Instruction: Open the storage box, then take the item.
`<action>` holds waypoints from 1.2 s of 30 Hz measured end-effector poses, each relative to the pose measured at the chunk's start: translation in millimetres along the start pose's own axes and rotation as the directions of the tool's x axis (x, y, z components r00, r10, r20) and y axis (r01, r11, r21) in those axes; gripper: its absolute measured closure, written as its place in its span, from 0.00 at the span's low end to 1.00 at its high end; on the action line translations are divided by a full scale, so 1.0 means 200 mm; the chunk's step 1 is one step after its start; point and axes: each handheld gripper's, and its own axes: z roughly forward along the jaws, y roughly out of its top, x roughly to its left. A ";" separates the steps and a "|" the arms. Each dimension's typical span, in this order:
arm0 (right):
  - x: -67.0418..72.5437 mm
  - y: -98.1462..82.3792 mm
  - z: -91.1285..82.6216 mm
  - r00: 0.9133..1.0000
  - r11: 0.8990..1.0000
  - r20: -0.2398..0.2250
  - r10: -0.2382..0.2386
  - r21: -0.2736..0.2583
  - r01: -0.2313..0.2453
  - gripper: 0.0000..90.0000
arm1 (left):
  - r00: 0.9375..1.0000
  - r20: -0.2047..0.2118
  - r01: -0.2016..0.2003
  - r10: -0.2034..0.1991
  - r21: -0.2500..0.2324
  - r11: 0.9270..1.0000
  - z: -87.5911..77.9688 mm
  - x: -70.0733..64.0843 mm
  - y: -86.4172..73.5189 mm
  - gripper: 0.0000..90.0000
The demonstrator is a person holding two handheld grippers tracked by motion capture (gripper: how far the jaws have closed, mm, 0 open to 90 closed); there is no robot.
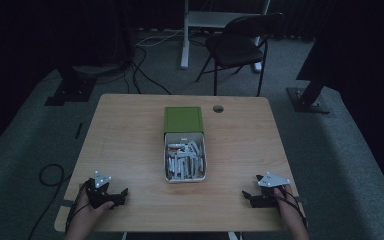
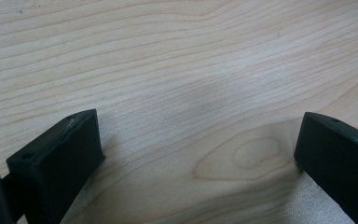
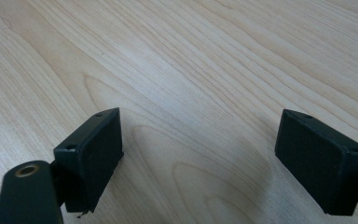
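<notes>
The bench (image 1: 130, 145) was a flat top of pale wood with rounded corners, and its grain ran in long wavy lines with a few oval knots. In the middle of it sat a small white box (image 1: 203, 161), shaped like a rectangle with soft rounded edges. The box was full of short white and grey sticks (image 1: 184, 161) lying in a loose heap, too small to tell what they were. A flat green lid (image 1: 183, 119), square and smooth, lay just behind the box, touching its far end. A little round hole (image 1: 218, 108) in the wood showed behind the box and to its right. The left tool (image 1: 121, 194) rested on the wood near the front edge, well away from the box on its left side, held by a hand (image 1: 87, 210). It was black, with a grey three-cornered plate on top. In the left gripper view its two blocky black jaws stood wide apart with bare wood between them, holding nothing. The right tool (image 1: 246, 196) rested near the front edge too, well away from the box on its right side, held by the other hand (image 1: 289, 202). In the right gripper view its jaws were flat, dull black blocks with small screw holes, spread wide over bare wood, gripping nothing. A dark folding chair (image 1: 237, 45) stood on the grey floor far behind the box.
</notes>
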 end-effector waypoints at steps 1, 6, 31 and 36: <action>0.00 0.00 0.00 1.000 1.000 0.002 0.001 0.001 -0.001 0.15 | 1.000 0.000 0.000 0.000 0.000 1.000 0.00 0.00 0.00 0.01; -0.01 0.00 0.00 1.000 1.000 -0.005 0.019 0.010 -0.019 0.15 | 1.000 0.000 0.000 0.000 0.000 1.000 0.00 0.00 0.00 0.01; 0.00 -0.01 0.00 0.993 0.992 -0.004 0.122 0.041 -0.121 0.13 | 0.999 0.020 -0.024 0.024 0.002 1.000 0.00 0.01 0.00 0.02; 0.00 -0.01 0.00 0.993 0.992 -0.004 0.122 0.041 -0.122 0.13 | 0.998 0.040 -0.043 0.043 -0.002 0.999 0.00 0.02 0.00 0.02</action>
